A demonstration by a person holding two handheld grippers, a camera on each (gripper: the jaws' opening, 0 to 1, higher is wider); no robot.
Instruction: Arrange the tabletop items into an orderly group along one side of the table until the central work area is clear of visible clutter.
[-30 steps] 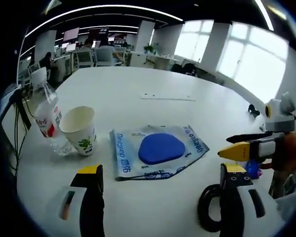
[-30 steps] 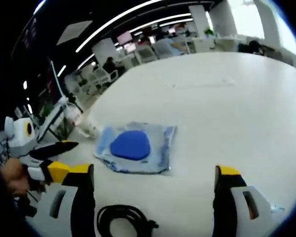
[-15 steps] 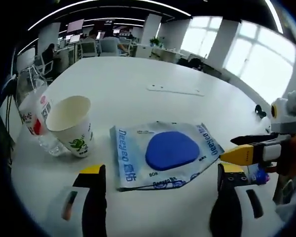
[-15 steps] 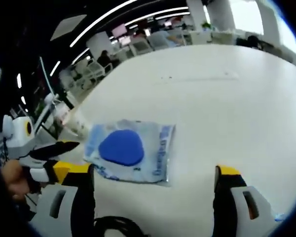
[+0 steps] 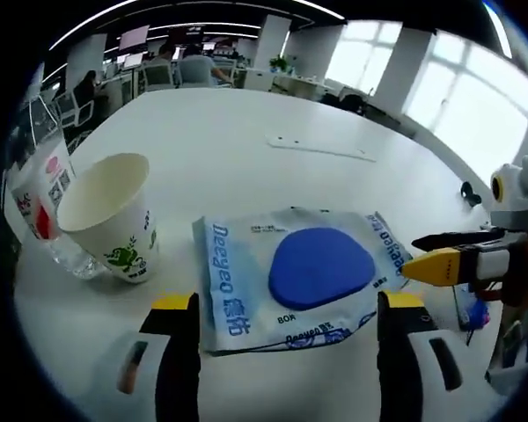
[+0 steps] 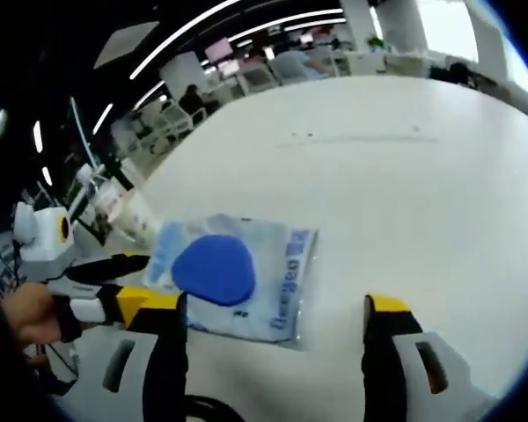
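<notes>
I see the clear packet with the blue pad (image 5: 312,268) lying flat on the white worktop (image 5: 246,149), just ahead of my left claw (image 5: 282,330), whose jaws stand apart and hold nothing. Left of the packet, a paper cup (image 5: 106,215) stands upright, touching a plastic bottle (image 5: 40,198) behind it. My right claw (image 6: 277,321) is likewise released, empty, with the packet at its left jaw. A black cable (image 6: 207,409) lies below it.

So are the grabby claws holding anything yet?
No, nothing is held. The left gripper and right gripper are both open, hovering at the near edge of the blue packet.
</notes>
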